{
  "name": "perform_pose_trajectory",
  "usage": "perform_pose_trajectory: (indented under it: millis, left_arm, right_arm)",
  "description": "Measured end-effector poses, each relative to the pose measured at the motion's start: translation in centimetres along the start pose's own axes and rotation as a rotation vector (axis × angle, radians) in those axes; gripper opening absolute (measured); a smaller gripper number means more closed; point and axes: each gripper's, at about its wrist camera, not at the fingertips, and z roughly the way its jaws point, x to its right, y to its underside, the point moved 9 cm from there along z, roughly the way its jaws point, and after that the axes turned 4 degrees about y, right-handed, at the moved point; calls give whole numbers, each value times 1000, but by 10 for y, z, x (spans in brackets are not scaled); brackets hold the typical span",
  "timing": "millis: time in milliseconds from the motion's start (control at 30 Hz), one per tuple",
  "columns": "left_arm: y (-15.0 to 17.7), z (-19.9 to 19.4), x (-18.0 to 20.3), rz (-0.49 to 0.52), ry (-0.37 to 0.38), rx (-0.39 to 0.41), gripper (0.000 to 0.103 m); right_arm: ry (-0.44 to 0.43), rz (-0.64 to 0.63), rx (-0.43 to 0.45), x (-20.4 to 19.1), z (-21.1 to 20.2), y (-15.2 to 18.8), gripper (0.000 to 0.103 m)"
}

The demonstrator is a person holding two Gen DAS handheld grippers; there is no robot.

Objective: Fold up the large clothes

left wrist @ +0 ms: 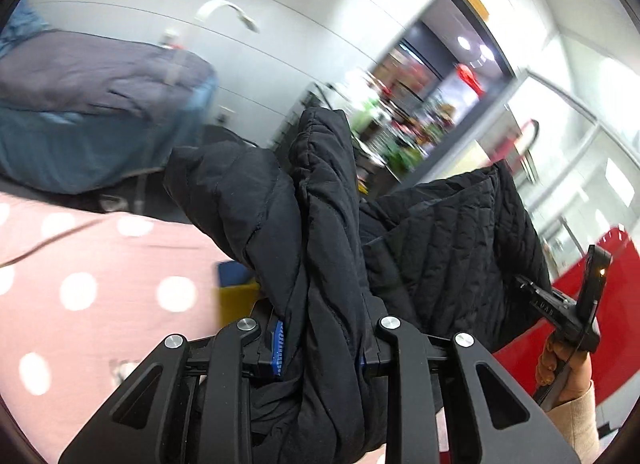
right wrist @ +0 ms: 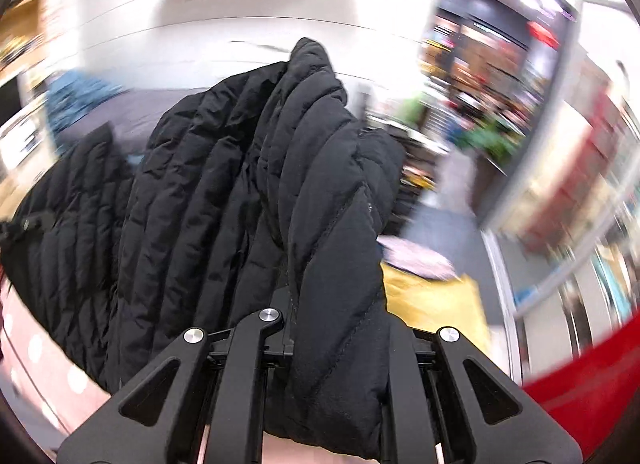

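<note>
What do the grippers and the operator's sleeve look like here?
Both the left gripper and right gripper are matte black, with angular linkage arms, triangular cut-outs and round silver pivot screws. The left has blue ribbed pads. The person's hand wears a cream knit sleeve.

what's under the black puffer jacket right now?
Under the black puffer jacket, clamped in the left gripper and right gripper, lies a pink polka-dot sheet. A yellow item shows beside it. The sheet directly beneath the jacket is hidden.
</note>
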Motion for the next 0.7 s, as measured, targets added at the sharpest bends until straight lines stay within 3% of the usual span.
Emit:
perform_pose_trajectory:
  millis: [100, 200, 267, 400, 533, 667, 700]
  left_arm:
    - [17, 56, 7, 6, 13, -90, 24]
    - [40, 112, -14, 18, -60, -196, 24]
    - [50, 130, -37, -7, -130, -230, 25]
    - [60, 151, -78, -99, -174, -289, 31]
    - [66, 157, -78, -58, -205, -302, 37]
    - [71, 160, -89, -89, -221, -317, 48]
    - [71, 163, -92, -96, -226, -323, 52]
  right_arm:
    - [93, 101, -38, 61, 15, 21, 12]
    - [180, 216, -113, 112, 49, 60, 12]
    - [192, 343, -187, 139, 79, 93, 13]
    - [190, 486, -232, 157, 122, 122, 18]
    - [218, 499, -266, 152, 145, 131, 24]
    - [237, 503, -290, 166, 170, 136, 29]
    - [238, 511, -294, 162, 158, 138, 31]
